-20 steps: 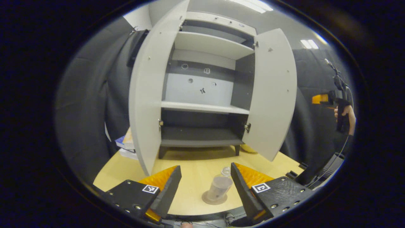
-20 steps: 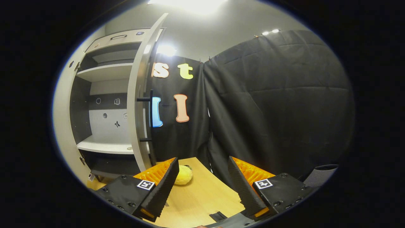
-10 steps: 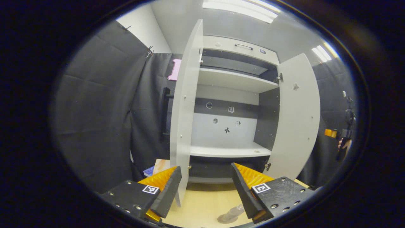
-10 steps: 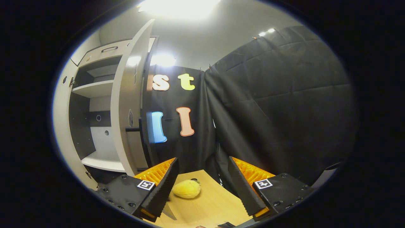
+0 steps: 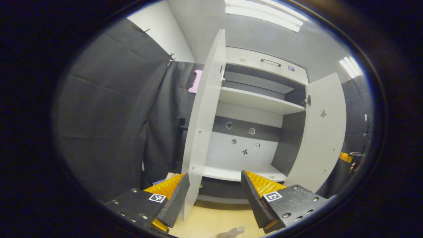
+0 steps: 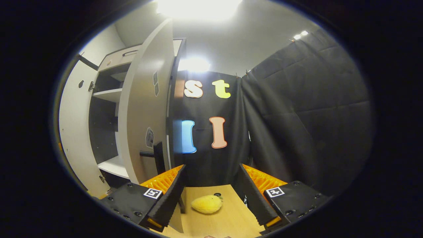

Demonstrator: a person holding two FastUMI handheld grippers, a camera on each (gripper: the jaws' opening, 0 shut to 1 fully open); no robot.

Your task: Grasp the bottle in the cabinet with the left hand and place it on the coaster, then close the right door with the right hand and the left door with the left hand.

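Both sets of jaws stand spread, gripping nothing. Beyond the left gripper (image 5: pixel 214 198) the cabinet (image 5: pixel 261 62) stands open, its visible shelves bare. Left door (image 5: pixel 201 129) rises edge-on just ahead of that gripper's left finger; right door (image 5: pixel 322 138) hangs open past the right finger. In the right gripper view, the right gripper (image 6: pixel 210 195) sits beside that right door (image 6: pixel 145 105), a soft yellow object (image 6: pixel 207 204) lying between its fingers on the table (image 6: pixel 231 221). Bottle (image 5: pixel 231 232) stands below the left jaws; whether on the coaster cannot be told. Judged light, clear plastic, smooth; best taken mid-body.
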